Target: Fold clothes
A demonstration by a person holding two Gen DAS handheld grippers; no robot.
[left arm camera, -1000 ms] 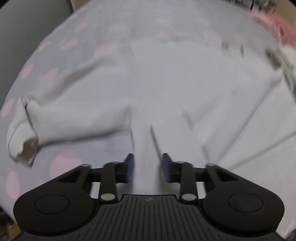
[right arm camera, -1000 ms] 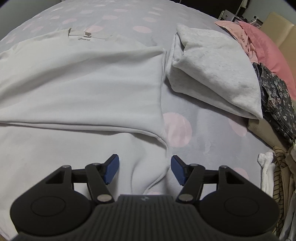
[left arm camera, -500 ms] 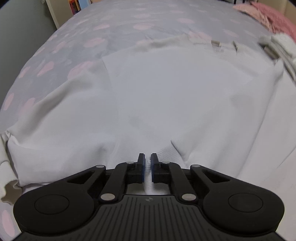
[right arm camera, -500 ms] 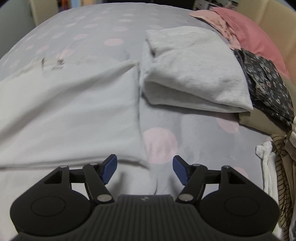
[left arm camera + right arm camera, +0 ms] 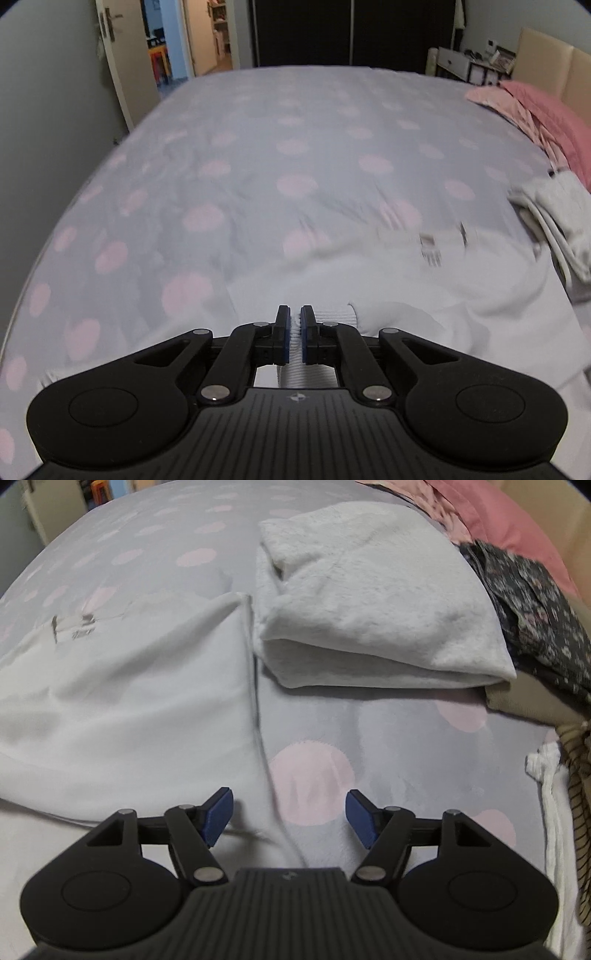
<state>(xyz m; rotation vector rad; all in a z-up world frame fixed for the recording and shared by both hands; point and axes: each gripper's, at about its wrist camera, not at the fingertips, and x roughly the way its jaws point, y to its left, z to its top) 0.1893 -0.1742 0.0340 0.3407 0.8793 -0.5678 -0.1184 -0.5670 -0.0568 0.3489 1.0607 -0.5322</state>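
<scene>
Left wrist view: my left gripper (image 5: 295,325) is clamping its blue pads on the ribbed cuff (image 5: 328,316) of the white sweatshirt (image 5: 424,295); the cuff is poking out just to the right of the pads, and the rest of the garment is lying on the grey bedspread (image 5: 258,155) with pink dots, spreading rightward from my gripper; a neck label (image 5: 430,246) is showing, blurred, on the sweatshirt beyond and to the right of the cuff; further right, at the sweatshirt's far edge, a folded grey garment (image 5: 561,210) is resting on the bedspread; a pink pillow (image 5: 546,110) is sitting beyond that.

Right wrist view: the white sweatshirt (image 5: 129,701) is occupying the area to the left of my right gripper (image 5: 288,821), its side edge running away from the gripper across the bedspread (image 5: 388,731); my right gripper is standing with its jaws wide apart and holding nothing, above the sweatshirt's edge and a pink dot; the folded grey garment (image 5: 369,602) is lying beyond the gripper, touching the sweatshirt's far corner; to the right of it a dark floral garment (image 5: 528,602) and other clothes are piling up.
</scene>
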